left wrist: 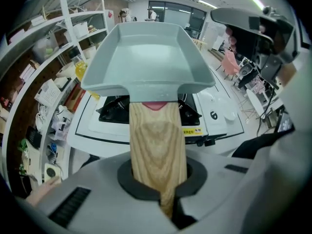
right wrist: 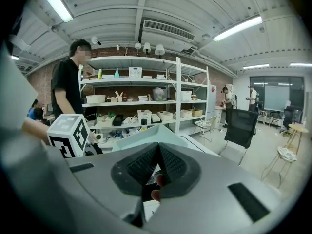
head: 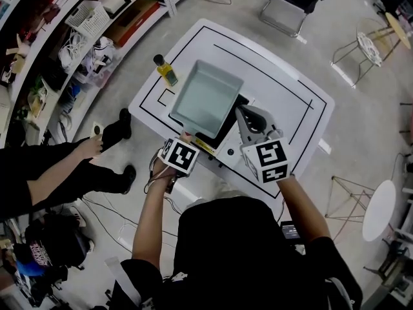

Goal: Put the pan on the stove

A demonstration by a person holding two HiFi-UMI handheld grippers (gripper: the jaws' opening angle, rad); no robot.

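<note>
My left claw (left wrist: 158, 179) is clenched hard on the wooden handle (left wrist: 157, 145) of the pan (left wrist: 146, 57), and the handle runs straight out between my 2 jaws toward the far side. My left forearm comes up from the near left, bare and bent at the elbow, with my hand tucked under the marker cube (head: 179, 155). The pan is square and grey-blue, empty inside. It sits over the black stove (left wrist: 113, 108) on the white table (head: 290, 102), covering the stove's far left part. I cannot tell whether its base touches the grate or hangs just above it.

My right claw (right wrist: 157, 147) is clamped shut on nothing, its ribbed pads pressed together. My right arm reaches out from the near right, forearm bare, and the claw points far and left, its tip just beside the pan's right edge over the stove.

1 yellow bottle (head: 166, 70) stands on the table's far left corner, near the pan. Another person's arm (head: 61, 170) reaches in at the left, well apart from the table.
</note>
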